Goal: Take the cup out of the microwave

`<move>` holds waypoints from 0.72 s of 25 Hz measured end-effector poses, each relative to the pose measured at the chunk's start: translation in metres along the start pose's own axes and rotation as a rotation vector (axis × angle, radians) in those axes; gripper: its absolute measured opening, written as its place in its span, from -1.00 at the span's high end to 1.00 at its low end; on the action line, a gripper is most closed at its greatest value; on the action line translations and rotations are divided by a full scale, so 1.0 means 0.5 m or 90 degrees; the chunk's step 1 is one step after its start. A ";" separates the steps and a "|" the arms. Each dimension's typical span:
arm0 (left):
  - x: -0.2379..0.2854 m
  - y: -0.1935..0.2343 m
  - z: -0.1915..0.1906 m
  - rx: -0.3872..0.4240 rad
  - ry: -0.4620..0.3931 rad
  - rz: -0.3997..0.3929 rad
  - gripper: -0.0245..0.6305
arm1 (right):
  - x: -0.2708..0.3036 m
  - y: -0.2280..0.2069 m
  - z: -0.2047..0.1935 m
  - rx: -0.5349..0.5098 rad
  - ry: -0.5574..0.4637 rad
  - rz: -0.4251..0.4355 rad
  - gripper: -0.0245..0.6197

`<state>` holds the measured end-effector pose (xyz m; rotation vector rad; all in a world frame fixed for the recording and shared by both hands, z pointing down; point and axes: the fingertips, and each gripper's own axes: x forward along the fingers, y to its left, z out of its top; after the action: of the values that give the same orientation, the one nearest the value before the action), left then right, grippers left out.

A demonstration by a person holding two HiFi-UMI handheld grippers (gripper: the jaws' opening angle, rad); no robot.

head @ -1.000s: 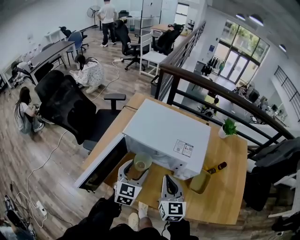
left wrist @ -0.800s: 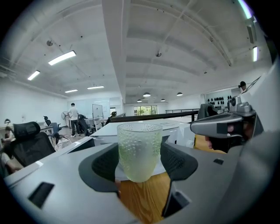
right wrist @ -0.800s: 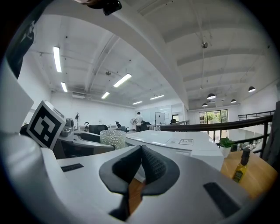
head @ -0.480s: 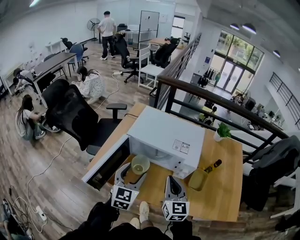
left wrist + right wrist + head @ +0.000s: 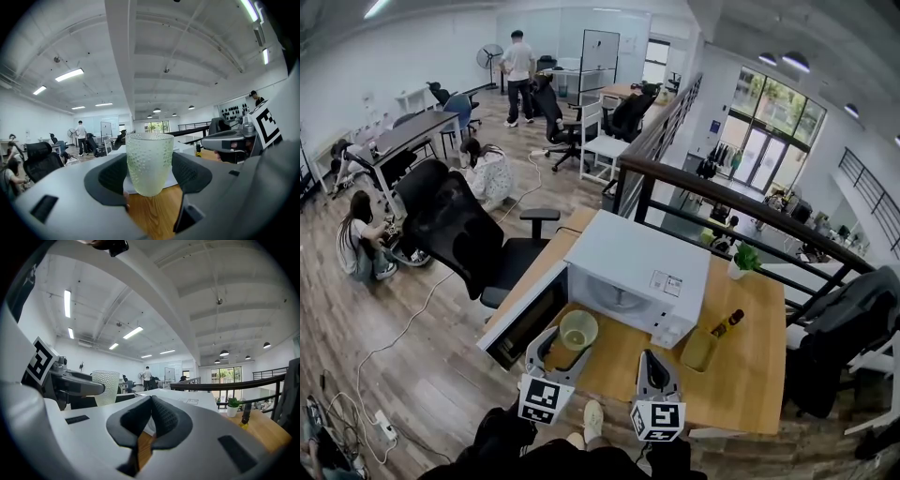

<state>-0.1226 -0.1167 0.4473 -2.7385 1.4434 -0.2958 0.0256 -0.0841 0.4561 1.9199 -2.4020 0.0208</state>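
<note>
Left gripper (image 5: 565, 342) is clamped on the cup (image 5: 149, 161): my two dark pads press its left and right sides at about mid-height, and nothing else is between them. The cup stands upright with its long axis vertical, held clear above the wooden table (image 5: 741, 375), just near of the microwave (image 5: 637, 272) and right of its open door (image 5: 525, 314). I judge it to be outside the cavity, so the coming move turns on the bare wood directly below the cup and to its right. My right gripper (image 5: 151, 416) hangs just right of the left one, jaws closed together and empty. The cup is pale green translucent glass or plastic with a dimpled wall and a rounded base, and appears empty.
</note>
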 end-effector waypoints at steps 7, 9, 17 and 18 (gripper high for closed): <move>-0.067 -0.008 -0.024 -0.009 0.015 0.016 0.00 | -0.039 0.014 -0.007 -0.002 0.000 0.000 0.88; -0.079 -0.008 -0.032 -0.012 0.021 0.020 0.00 | -0.047 0.014 -0.013 0.000 0.002 -0.001 0.88; -0.092 -0.013 -0.044 -0.011 0.029 0.025 0.00 | -0.057 0.006 -0.023 0.003 0.006 -0.004 0.88; -0.092 -0.014 -0.043 -0.010 0.028 0.024 0.00 | -0.057 0.005 -0.023 0.004 0.006 -0.005 0.88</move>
<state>-0.1460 -0.0740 0.4621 -2.7296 1.5132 -0.3476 0.0300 -0.0553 0.4658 1.9267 -2.3908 0.0369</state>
